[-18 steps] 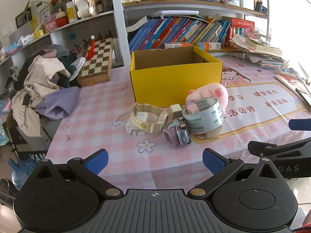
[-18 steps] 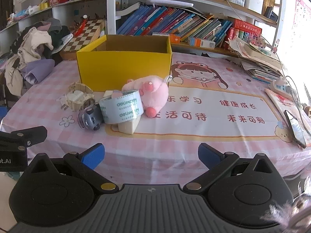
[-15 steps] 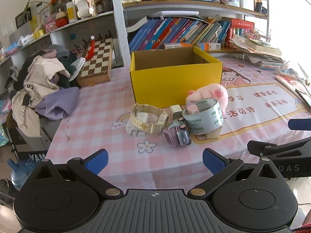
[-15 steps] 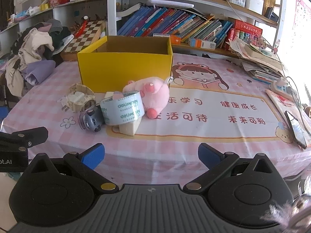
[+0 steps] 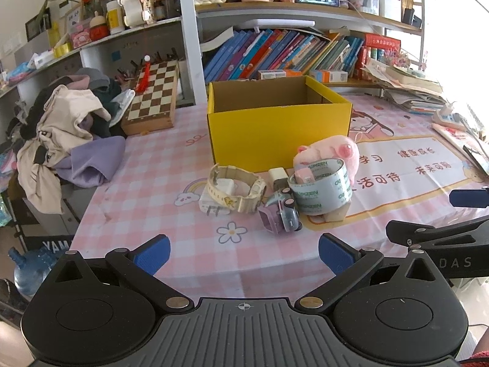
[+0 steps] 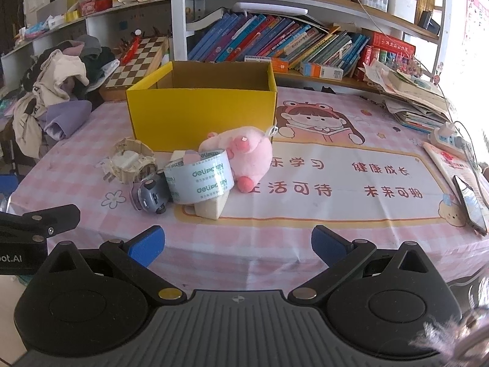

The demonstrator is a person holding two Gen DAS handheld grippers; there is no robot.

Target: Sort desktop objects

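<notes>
An open yellow box [image 5: 275, 125] [image 6: 201, 113] stands on the pink checked tablecloth [image 5: 146, 183]. In front of it lie a pink plush pig [image 5: 331, 153] [image 6: 244, 153], a tape roll [image 5: 322, 188] [image 6: 200, 180] resting on a beige block [image 6: 211, 208], a small grey toy car [image 5: 282, 217] [image 6: 151, 195], and a cream watch [image 5: 235, 186] [image 6: 131, 162] around a white charger. My left gripper [image 5: 243, 252] is open near the table's front edge, short of the car. My right gripper [image 6: 237, 246] is open too, short of the tape.
A chessboard [image 5: 154, 94] and a heap of clothes [image 5: 67, 128] sit at the left. Bookshelves [image 5: 290, 52] run behind the box. Stacked papers [image 6: 412, 101], a power strip [image 6: 449, 137] and a phone [image 6: 469, 202] lie at the right.
Both views have shifted only slightly; the right gripper has edged a little closer to the objects. Nothing on the table has moved.
</notes>
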